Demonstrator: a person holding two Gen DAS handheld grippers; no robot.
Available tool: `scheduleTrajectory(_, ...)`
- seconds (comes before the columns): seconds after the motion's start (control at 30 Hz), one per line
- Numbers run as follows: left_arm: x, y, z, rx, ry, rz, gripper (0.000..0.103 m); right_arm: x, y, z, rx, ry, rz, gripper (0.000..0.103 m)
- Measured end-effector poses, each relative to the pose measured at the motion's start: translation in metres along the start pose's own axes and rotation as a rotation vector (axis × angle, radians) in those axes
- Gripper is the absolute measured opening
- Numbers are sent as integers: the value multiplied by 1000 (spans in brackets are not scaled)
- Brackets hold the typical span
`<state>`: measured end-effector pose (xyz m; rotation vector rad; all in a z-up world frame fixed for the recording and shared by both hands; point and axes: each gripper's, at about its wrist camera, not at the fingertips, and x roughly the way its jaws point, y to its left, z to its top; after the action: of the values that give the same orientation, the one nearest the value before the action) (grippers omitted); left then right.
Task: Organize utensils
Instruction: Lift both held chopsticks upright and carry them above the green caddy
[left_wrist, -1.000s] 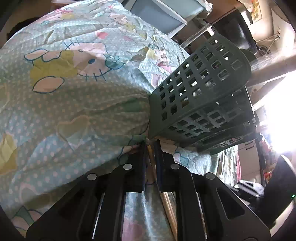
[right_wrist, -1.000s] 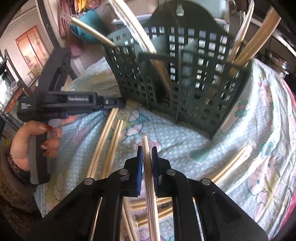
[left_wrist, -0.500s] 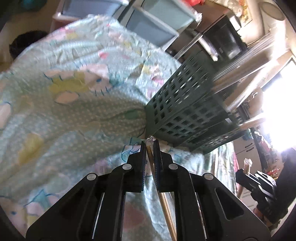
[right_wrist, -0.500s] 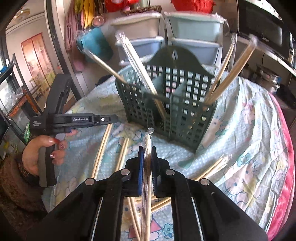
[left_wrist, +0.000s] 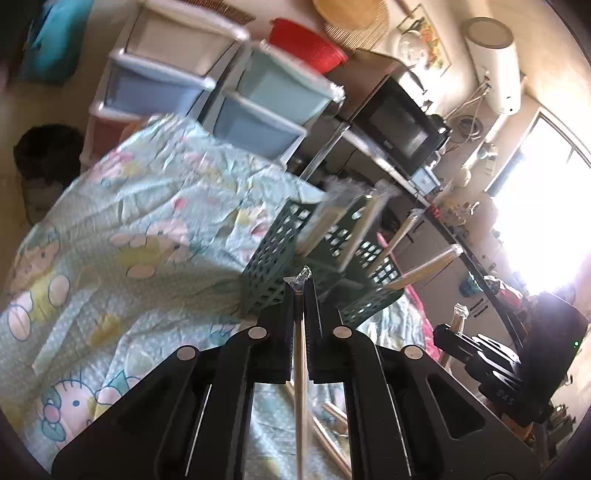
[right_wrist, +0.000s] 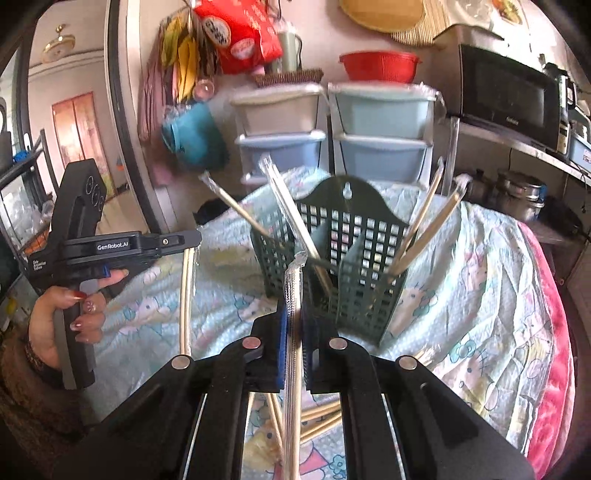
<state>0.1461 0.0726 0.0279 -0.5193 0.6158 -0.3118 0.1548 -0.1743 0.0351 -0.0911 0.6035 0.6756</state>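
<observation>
Both grippers are clamped on wrapped chopsticks above a bed covered with a pale blue cartoon sheet (right_wrist: 480, 280).

The left gripper (left_wrist: 300, 291) has its jaws nearly together, pinching a thin pair of chopsticks (left_wrist: 300, 376) in a clear wrapper. The crinkled wrapper tip pokes out just past the fingertips, and the sticks run back between the jaws toward the camera. Just ahead of these jaws stands a dark green lattice basket (left_wrist: 273, 258), with several wrapped chopsticks leaning out of its top.

The right gripper (right_wrist: 293, 295) is likewise closed, on a second wrapped pair (right_wrist: 292, 332) held almost upright between its jaws, the wrapper end sticking out above the fingertips. Straight ahead of these jaws is the same green basket (right_wrist: 369, 295), divided into compartments, with sticks fanning out to both sides.

Below and behind the right jaws, more loose chopsticks (right_wrist: 321, 417) lie on the sheet. To their left, a person's hand (right_wrist: 70, 317) grips the left tool's handle, its pair (right_wrist: 187, 295) hanging down.
</observation>
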Motion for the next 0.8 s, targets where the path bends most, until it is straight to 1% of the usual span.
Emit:
scheduleTrajectory(0.13, -12, -17, 6, 33, -35, -14, 2, -14, 4, 4, 0, -48, 2, 6)
scheduleTrajectory(0.43, -27, -50, 16, 104, -81, -46, 2, -33, 3, 13, 1, -123, -14, 6)
scheduleTrajectory(0.8, -23, -97, 29, 210, -118, -86, 2, -52, -7, 30, 17, -232, -32, 6)
